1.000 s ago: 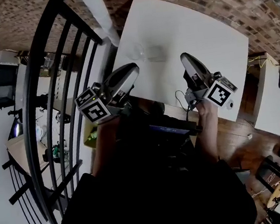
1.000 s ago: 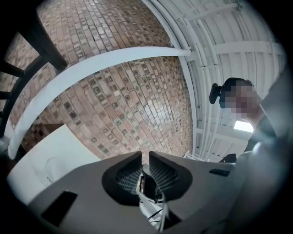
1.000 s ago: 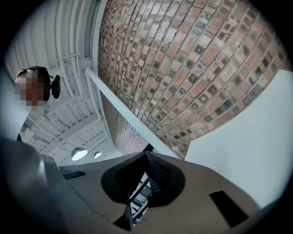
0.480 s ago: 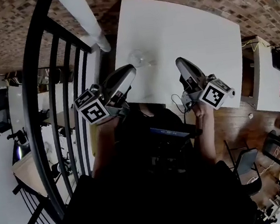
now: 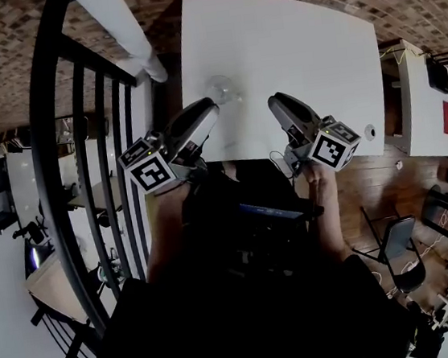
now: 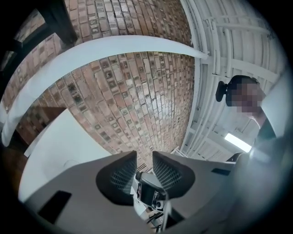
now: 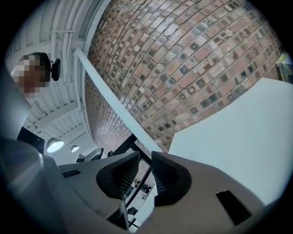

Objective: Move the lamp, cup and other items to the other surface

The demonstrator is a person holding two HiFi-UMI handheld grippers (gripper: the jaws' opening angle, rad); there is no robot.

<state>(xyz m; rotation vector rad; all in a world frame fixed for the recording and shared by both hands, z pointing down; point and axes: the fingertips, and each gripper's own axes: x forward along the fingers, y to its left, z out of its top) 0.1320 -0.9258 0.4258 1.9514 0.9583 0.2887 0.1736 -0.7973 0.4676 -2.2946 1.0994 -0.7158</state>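
A white table (image 5: 295,36) lies ahead against the brick wall. A clear glass cup (image 5: 220,90) stands on it near its left edge. My left gripper (image 5: 209,108) hovers just short of the cup, over the table's near edge. Its jaws (image 6: 144,157) are opening, with a narrow gap and nothing between them. My right gripper (image 5: 278,104) hangs over the near edge further right. Its jaws (image 7: 145,159) are also opening, with nothing between them. No lamp shows in any view.
A black railing (image 5: 83,151) and a white pipe (image 5: 121,33) run along the left of the table. A white cabinet (image 5: 419,101) stands to the right. A small round thing (image 5: 369,132) sits by the table's near right corner. A wooden floor lies below.
The head view has swung, so the table sits squarer and higher in the picture. Both grippers stay over its near edge; the right one has drifted a little left.
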